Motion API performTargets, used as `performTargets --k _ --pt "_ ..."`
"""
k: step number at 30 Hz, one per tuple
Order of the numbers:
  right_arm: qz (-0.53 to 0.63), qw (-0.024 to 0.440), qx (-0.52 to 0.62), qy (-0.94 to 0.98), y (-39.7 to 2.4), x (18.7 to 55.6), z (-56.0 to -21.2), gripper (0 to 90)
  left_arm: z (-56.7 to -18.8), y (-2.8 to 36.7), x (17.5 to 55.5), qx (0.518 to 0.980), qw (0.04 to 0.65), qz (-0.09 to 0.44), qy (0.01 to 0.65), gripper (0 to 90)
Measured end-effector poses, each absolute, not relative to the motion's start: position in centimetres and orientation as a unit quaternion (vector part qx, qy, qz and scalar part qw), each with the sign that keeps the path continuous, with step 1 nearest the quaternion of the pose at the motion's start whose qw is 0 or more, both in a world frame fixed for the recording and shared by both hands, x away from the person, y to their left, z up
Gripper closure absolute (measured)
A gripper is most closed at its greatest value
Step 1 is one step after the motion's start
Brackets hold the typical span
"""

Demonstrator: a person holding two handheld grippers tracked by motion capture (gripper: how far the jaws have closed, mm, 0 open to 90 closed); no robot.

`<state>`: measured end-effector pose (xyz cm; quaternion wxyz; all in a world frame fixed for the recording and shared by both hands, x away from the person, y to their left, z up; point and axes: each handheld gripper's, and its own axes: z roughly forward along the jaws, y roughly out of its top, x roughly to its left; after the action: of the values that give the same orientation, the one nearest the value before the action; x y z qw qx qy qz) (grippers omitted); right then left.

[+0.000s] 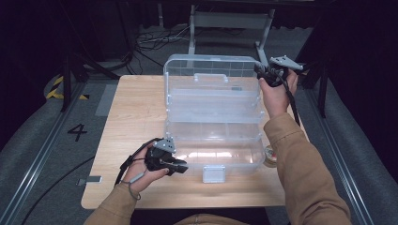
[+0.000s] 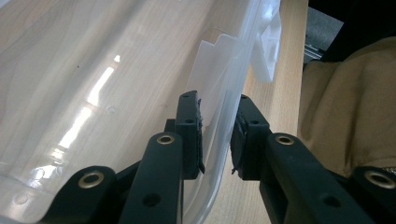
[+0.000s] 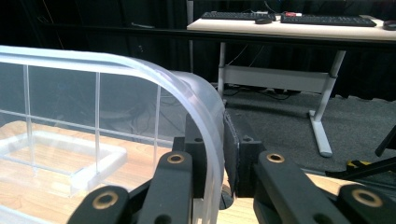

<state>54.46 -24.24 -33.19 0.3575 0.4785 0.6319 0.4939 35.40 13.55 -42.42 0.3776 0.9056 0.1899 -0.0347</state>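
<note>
1. the clear plastic box (image 1: 213, 126) sits mid-frame in the high view on the wooden table (image 1: 126, 122), its long axis running left to right across the picture.
2. its lid (image 1: 211, 70) stands upright at the far edge, with the latch (image 1: 214, 173) facing the lower edge of the frame.
3. the left gripper (image 2: 217, 135) has its jaws on either side of the box's front wall (a slight gap shows at the pads).
4. the right gripper (image 3: 223, 154) is clamped on the lid's rounded corner, upper right of the high view.
5. a tape roll (image 1: 269, 157) lies just right of the box.
</note>
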Motion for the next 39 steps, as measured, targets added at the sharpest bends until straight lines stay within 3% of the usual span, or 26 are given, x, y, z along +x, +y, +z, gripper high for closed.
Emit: performTargets --k 20,39 --pt "0.480 0.342 0.480 0.650 -24.3 57.3 -34.5 80.7 -42.3 13.3 35.2 0.909 0.368 -0.025 0.196 74.5" --pt "0.480 0.298 0.486 0.666 -25.1 59.7 -36.7 81.9 -42.3 13.3 35.3 0.908 0.369 -0.033 0.197 75.0"
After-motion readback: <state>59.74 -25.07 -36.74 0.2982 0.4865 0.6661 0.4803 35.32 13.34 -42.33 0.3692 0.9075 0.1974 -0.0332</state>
